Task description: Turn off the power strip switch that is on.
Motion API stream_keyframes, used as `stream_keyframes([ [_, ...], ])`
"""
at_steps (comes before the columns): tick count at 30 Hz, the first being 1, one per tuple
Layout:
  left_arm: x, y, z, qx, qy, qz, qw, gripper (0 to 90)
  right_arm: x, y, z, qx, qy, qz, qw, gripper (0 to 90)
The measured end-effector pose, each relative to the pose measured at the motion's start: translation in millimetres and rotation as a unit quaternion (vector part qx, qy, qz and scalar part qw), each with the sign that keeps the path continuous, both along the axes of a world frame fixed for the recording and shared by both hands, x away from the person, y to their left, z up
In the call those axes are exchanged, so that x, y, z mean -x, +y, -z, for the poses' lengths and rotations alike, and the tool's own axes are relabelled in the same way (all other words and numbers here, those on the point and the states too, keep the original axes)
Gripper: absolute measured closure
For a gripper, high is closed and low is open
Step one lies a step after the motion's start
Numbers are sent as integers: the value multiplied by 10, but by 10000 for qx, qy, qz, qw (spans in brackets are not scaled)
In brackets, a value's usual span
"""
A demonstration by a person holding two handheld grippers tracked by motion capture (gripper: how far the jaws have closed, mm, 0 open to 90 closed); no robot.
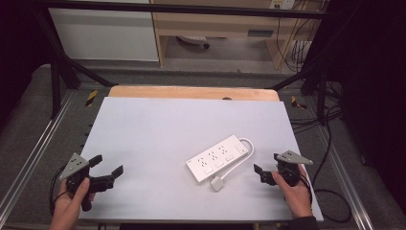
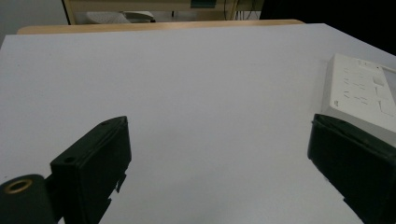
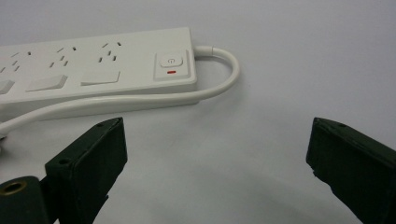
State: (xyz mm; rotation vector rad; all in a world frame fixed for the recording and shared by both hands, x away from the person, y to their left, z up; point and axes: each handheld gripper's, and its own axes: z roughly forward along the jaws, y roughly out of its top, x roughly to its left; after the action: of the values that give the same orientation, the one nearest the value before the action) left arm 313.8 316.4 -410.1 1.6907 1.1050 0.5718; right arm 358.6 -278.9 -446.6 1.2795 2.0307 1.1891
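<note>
A white power strip (image 1: 219, 156) lies slanted on the white table (image 1: 158, 129), right of its middle. Its white cable (image 1: 244, 153) loops from the far end back along the near side to a plug (image 1: 217, 183). In the right gripper view the strip (image 3: 93, 70) shows several sockets and a switch with a red mark (image 3: 171, 63). My right gripper (image 1: 269, 165) stands open just right of the plug, with nothing between its jaws. Near the table's front left corner my left gripper (image 1: 107, 164) is open and holds nothing. The strip's end (image 2: 362, 93) lies off to its right.
A wooden strip (image 1: 191, 92) borders the table's far edge. Black frame bars (image 1: 62, 67) and cables (image 1: 330, 143) run beside the table on the floor. Cabinets (image 1: 215, 28) stand behind.
</note>
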Motion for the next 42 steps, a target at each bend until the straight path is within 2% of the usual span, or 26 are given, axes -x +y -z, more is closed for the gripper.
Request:
stream_keyframes([
  [15,-7,-6,11,-134,35,4,9999,62,1,17,-44,71,-6,-56,10000,56],
  [22,-8,-6,14,-154,57,4,9999,62,14,13,-112,121,-97,-31,9999,52],
  [30,-7,0,17,-159,87,2,9998,61,49,49,-220,17,-215,-19,9998,44],
  [40,-6,2,19,-132,134,-8,9998,61,67,138,-337,156,-323,130,9993,39],
  [42,-6,0,21,-143,146,-18,9998,61,81,162,-371,112,-371,117,9992,40],
])
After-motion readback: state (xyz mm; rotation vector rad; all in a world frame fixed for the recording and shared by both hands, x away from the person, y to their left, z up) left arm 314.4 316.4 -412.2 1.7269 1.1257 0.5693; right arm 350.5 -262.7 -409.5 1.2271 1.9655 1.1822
